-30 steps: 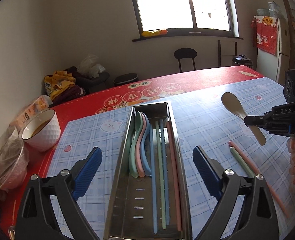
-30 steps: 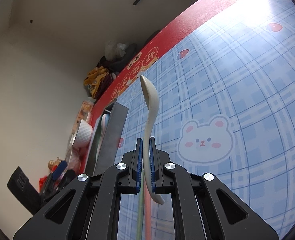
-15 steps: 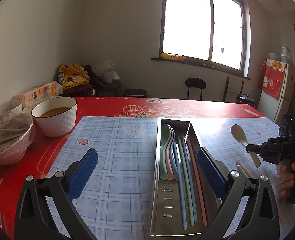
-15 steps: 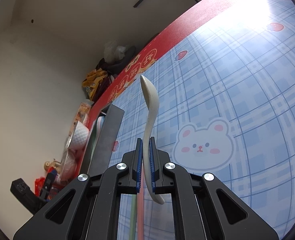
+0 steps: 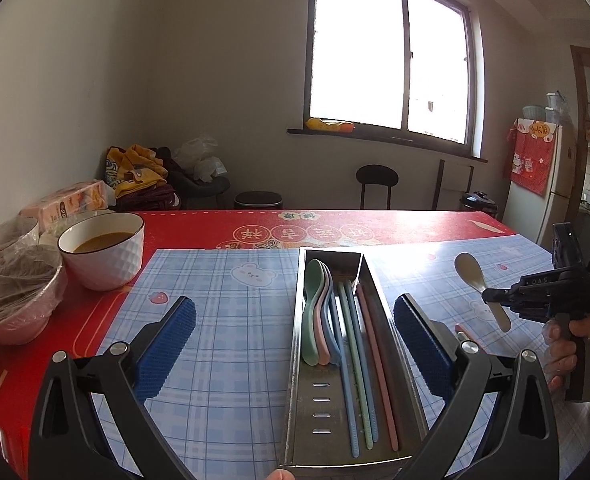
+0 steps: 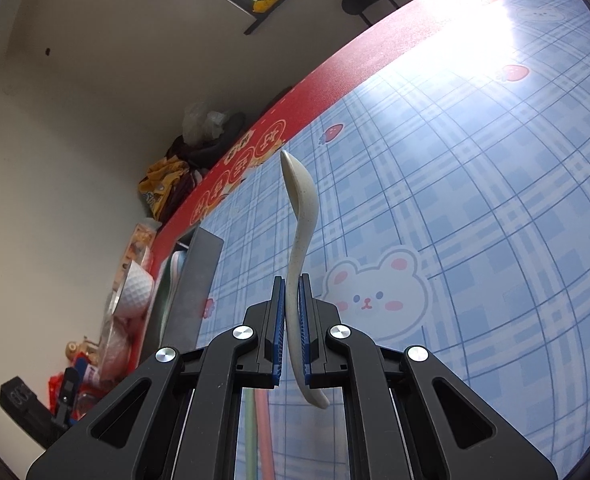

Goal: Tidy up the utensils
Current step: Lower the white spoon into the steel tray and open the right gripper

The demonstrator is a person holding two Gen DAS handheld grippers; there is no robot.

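A steel utensil tray point(image 5: 295, 364) lies on the blue plaid mat, holding green, pink and blue spoons point(image 5: 313, 312) on its left and several coloured chopsticks point(image 5: 359, 360) on its right. My left gripper point(image 5: 291, 344) is open and empty, its fingers on either side of the tray's near end. My right gripper point(image 6: 291, 300) is shut on a cream spoon point(image 6: 301, 216), held in the air to the right of the tray; it also shows in the left wrist view point(image 5: 477, 282). A green and a pink chopstick point(image 6: 257, 432) lie on the mat under the right gripper.
A white bowl of brown liquid point(image 5: 103, 250) and plastic-covered bowls point(image 5: 19, 296) stand on the red tablecloth at the left. A snack box point(image 5: 69, 204) sits behind them. The table's far edge faces a stool point(image 5: 377, 178) and the window wall.
The left gripper has swung its view leftward and lifted, so the tray now sits right of centre. The right gripper still holds the cream spoon and has shifted slightly.
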